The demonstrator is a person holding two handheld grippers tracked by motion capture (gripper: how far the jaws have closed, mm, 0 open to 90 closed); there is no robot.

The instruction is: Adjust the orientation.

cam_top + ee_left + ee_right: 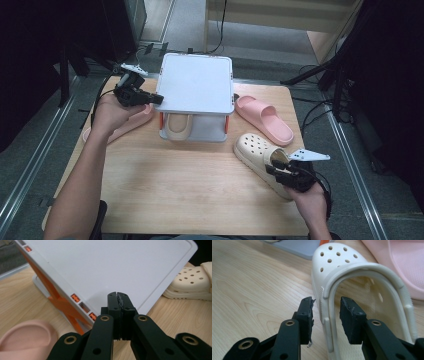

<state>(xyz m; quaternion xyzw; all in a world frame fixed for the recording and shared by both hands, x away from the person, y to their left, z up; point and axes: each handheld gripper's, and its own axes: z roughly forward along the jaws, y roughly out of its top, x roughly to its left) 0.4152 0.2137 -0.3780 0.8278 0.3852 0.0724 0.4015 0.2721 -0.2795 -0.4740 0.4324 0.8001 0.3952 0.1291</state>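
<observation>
Wooden desk (pixel 190 185), white rack (pixel 197 82) at far edge, left gripper (pixel 119 298) jaws closed empty over rack top, right gripper (pixel 325 312) jaws apart astride cream clog (pixel 342 267) side wall, not pressing, near right edge.

The table (pixel 190 175) was pale matt wood, the clog (pixel 342 267) smooth cream foam, the rack (pixel 112 265) matt white plastic.

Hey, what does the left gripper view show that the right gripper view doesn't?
Left gripper view alone: the left gripper, jaws shut with nothing between them, against the white top shelf of the rack with orange braces.

Right gripper view alone: the right gripper, open jaws straddling the side wall and strap of the clog.

Both: the cream perforated clog, a pink slide and the wooden table.
</observation>
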